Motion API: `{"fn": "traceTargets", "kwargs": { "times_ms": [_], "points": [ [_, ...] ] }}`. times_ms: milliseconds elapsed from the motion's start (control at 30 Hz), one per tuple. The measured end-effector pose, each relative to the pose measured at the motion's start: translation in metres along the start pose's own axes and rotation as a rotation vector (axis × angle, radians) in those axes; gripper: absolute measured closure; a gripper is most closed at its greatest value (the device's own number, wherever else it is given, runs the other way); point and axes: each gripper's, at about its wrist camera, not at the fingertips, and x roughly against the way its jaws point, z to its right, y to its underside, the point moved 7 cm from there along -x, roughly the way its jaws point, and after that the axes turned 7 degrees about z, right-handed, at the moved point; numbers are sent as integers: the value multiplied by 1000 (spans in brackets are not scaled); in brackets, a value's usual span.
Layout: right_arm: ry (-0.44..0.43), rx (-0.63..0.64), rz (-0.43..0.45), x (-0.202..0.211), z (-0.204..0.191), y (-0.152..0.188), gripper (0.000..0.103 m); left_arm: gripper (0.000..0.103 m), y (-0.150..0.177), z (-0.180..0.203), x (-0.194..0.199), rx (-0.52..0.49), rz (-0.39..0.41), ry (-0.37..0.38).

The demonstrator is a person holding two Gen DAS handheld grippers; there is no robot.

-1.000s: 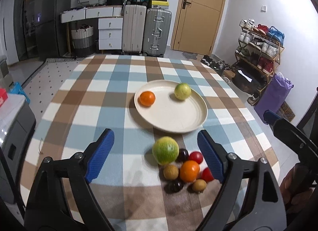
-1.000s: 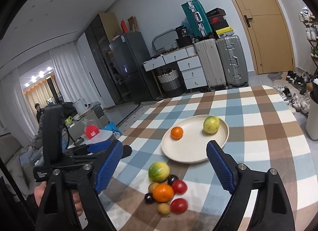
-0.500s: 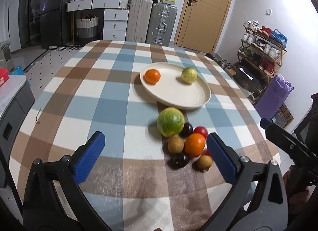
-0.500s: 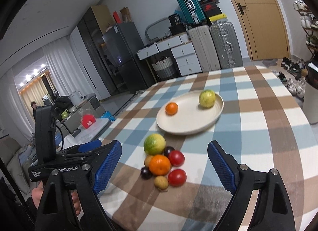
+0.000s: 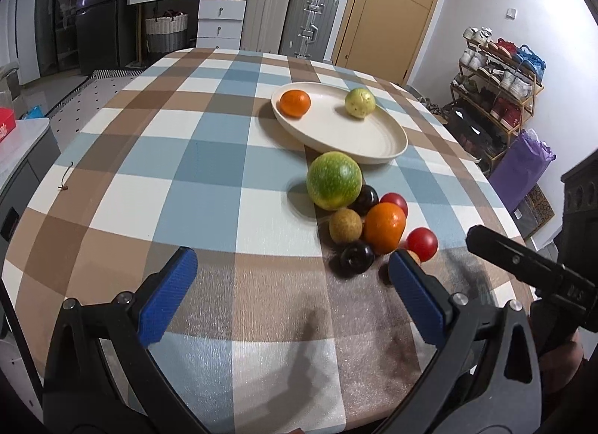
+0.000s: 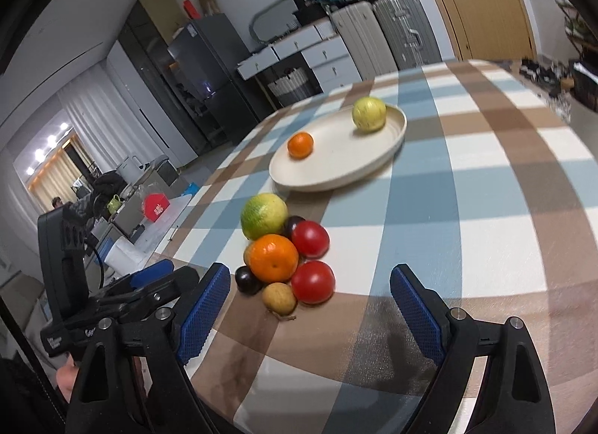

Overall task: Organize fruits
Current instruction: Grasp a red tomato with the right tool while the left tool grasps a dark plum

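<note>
Checked table (image 5: pixel 209 179) fills both views; far edge cut by fisheye rim.
Left gripper (image 5: pixel 287 297): jaws spread, nothing between, hovering over near edge. Its right finger (image 5: pixel 415 295) hides part of small brown fruit.
Right gripper (image 6: pixel 306 308): jaws spread, empty, just short of fruit pile.
Plate (image 5: pixel 377 146) beyond pile, holds 2: orange (image 5: pixel 295 103), yellow-green fruit (image 5: pixel 359 102), apart.
Pile just beside plate: green melon (image 5: pixel 333 179), big orange (image 5: pixel 385 226), 2 tomatoes (image 6: pixel 312 280), 2 dark plums (image 5: pixel 357 256), 1 half hidden behind melon; tan fruit (image 5: pixel 345 225).
</note>
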Motion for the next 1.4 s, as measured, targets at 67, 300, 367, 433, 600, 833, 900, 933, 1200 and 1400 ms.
{"fn": "traceTargets", "kwargs": {
  "times_ms": [67,300,367,433,600,833,900,933,1200,1400],
  "points": [
    [3,-8,-16,-5,2,1,15,1,3,0,-2,4,-8,5],
    [5,-28,-50,-18,4,5,20,1,9,-2,-12,14,-34,19],
    [4,-32,-59,-21,5,6,23,1,10,-2,-14,19,-39,24],
    [3,-35,-67,-24,5,6,26,1,10,-3,-17,25,-46,26],
    [-18,-43,-76,-29,5,8,34,1,12,-5,-21,36,-57,30],
    [-12,-12,-91,-35,2,10,54,1,15,-3,-28,42,-77,41],
    [-4,12,-101,-37,1,13,69,1,15,-3,-29,42,-80,42],
    [-10,25,-99,-37,-1,13,71,1,15,-2,-30,41,-81,44],
    [-24,21,-64,-34,4,10,71,1,14,2,-37,34,-95,47],
    [-48,10,-32,-25,7,3,71,1,12,11,-43,15,-103,51]
  ]
}}
